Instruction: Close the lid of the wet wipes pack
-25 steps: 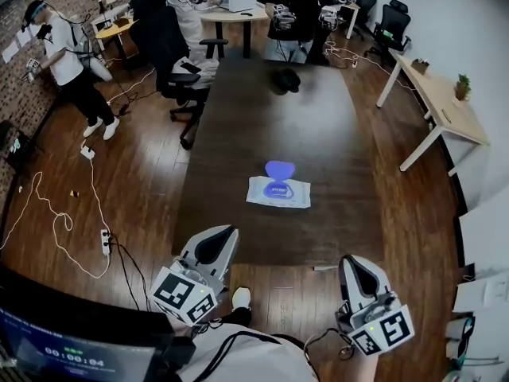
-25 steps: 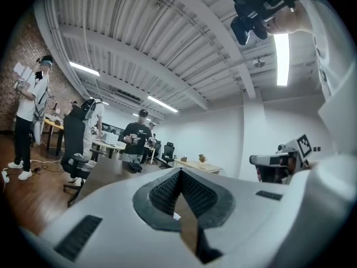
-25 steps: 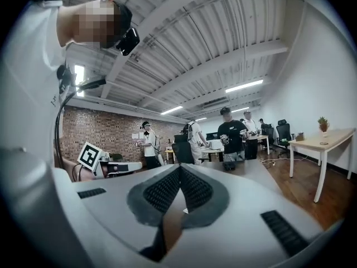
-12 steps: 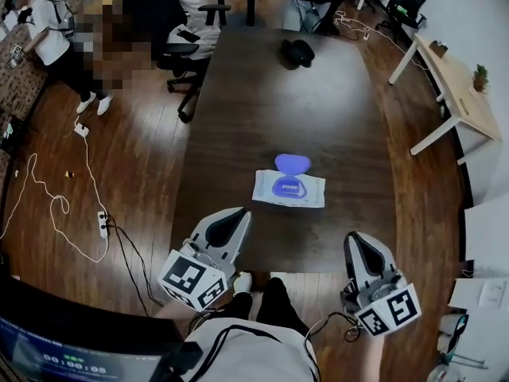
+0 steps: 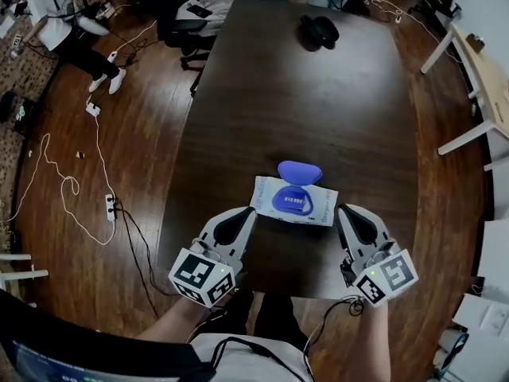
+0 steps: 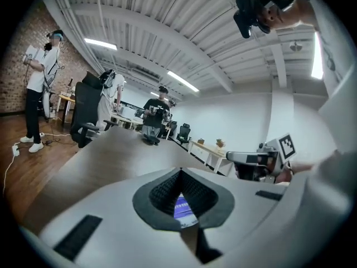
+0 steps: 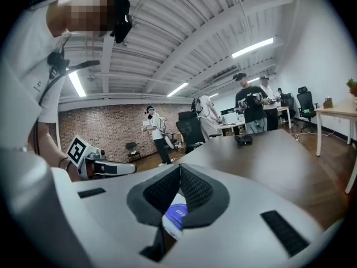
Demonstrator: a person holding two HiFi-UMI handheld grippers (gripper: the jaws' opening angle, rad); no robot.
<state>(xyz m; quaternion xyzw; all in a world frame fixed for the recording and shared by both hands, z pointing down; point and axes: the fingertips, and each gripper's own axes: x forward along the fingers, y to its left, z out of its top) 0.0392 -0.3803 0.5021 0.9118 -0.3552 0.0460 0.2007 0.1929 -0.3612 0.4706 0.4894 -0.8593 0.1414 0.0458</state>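
Note:
The wet wipes pack (image 5: 294, 202) is a flat white pouch lying on the dark table (image 5: 318, 118) near its front edge. Its blue oval lid (image 5: 299, 172) stands flipped back on the far side, above the blue opening. My left gripper (image 5: 246, 212) is shut, its tip just left of the pack's near left corner. My right gripper (image 5: 348, 211) is shut too, close to the pack's right end. Neither holds anything. In the left gripper view the pack (image 6: 183, 206) shows through the gap under the meeting jaws, and likewise the pack (image 7: 175, 214) in the right gripper view.
A black object (image 5: 319, 30) lies at the table's far end. Office chairs (image 5: 171, 6) stand at the far left, and cables (image 5: 64, 189) run over the wooden floor on the left. A light desk (image 5: 485, 78) is to the right. People stand in the background.
Both grippers have come forward and down over the table's front edge, ending on either side of the pack. The pack lies nearer in view. Both stayed shut.

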